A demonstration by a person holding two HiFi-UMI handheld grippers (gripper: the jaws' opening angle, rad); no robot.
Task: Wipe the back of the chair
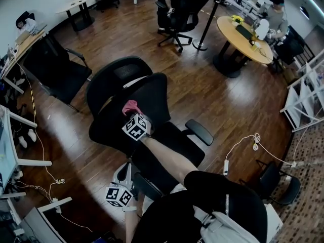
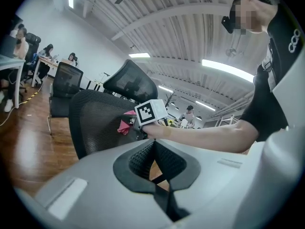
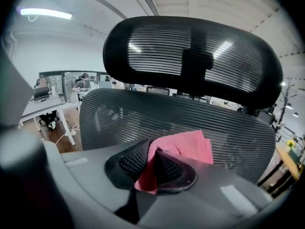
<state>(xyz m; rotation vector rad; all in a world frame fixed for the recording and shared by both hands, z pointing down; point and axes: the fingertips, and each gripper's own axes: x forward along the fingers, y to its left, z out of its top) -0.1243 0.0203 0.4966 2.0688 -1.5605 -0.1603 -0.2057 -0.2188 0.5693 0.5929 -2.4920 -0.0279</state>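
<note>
While the person stands over the black mesh chair (image 1: 172,146), the right gripper (image 1: 135,114) is held against the chair back (image 1: 149,92), just under the headrest (image 1: 119,74). Its fingers (image 3: 164,168) pinch a folded pink cloth (image 3: 190,144), and the cloth lies flat against the mesh of the back, near its top edge and below the stem that carries the headrest.

The left gripper (image 1: 127,170) hangs low by the person's hip, well apart from the cloth. Its fingers (image 2: 140,159) are pressed together with nothing between them, and they point toward the other gripper across the seat.

As for anything to read, there is little. Each gripper carries a marker cube (image 1: 135,127) with black-and-white square patterns, codes rather than letters. White linked rings are printed on the person's black sleeve (image 2: 291,35), cut off at the edge of the left gripper view, so I cannot make out a word.

Across the wooden floor (image 1: 223,105), someone sits at a round desk (image 1: 238,39).
</note>
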